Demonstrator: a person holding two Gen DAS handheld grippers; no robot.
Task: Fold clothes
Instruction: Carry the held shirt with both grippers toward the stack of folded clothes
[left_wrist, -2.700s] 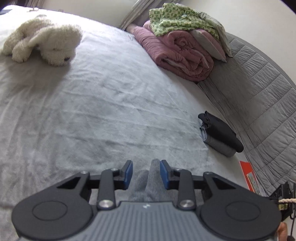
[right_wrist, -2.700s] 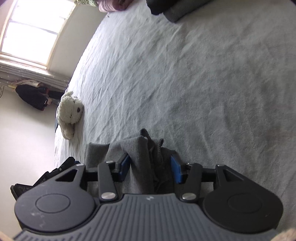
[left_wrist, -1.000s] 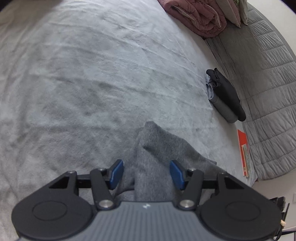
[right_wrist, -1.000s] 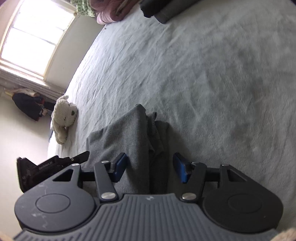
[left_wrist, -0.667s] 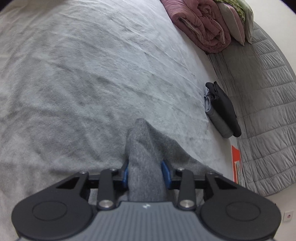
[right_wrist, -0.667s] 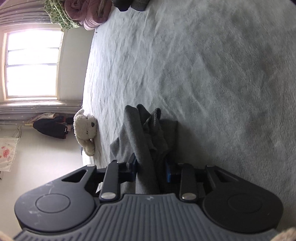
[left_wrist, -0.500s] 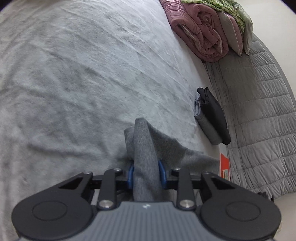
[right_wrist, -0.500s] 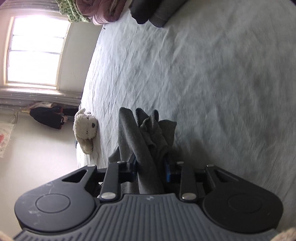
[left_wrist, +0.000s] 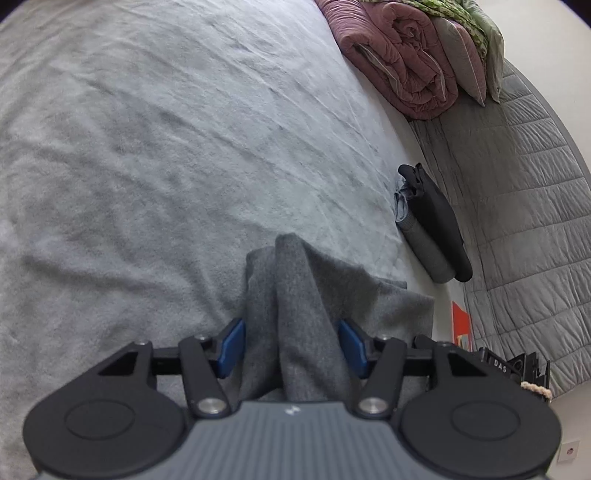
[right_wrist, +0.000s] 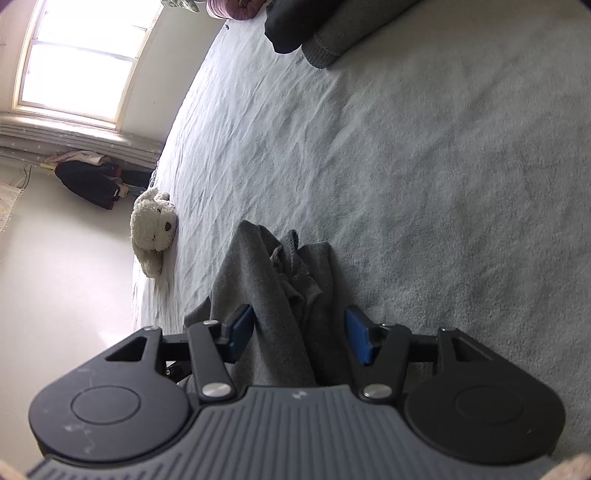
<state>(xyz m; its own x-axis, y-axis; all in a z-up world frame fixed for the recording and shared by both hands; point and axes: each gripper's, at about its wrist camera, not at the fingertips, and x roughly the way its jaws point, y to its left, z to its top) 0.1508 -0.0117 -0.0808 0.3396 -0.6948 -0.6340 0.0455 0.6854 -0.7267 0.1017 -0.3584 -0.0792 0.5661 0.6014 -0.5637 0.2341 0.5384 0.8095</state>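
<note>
A dark grey knit garment (left_wrist: 295, 280) lies bunched on the pale grey bedspread (left_wrist: 147, 147), its raised fold running straight between the blue pads (left_wrist: 231, 349) of my left gripper (left_wrist: 291, 347). The jaws are opening and the pads stand clear of the cloth on both sides. In the right wrist view the same garment (right_wrist: 266, 273) shows a rumpled edge with a drawstring. It passes between the pads (right_wrist: 358, 341) of my right gripper (right_wrist: 299, 336), whose jaws are also opening, with gaps on each side of the cloth.
A folded stack of black and grey clothes (left_wrist: 432, 229) sits near the bed's edge beside a quilted grey cover (left_wrist: 524, 192). Rolled pink bedding (left_wrist: 399, 62) lies at the far corner. A white plush toy (right_wrist: 153, 229) rests at the bed's left edge under a window (right_wrist: 81, 55).
Both grippers closed on folds of the grey garment, carried them a short way across the bed, then parted their jaws. The cloth now lies loose between the pads.
</note>
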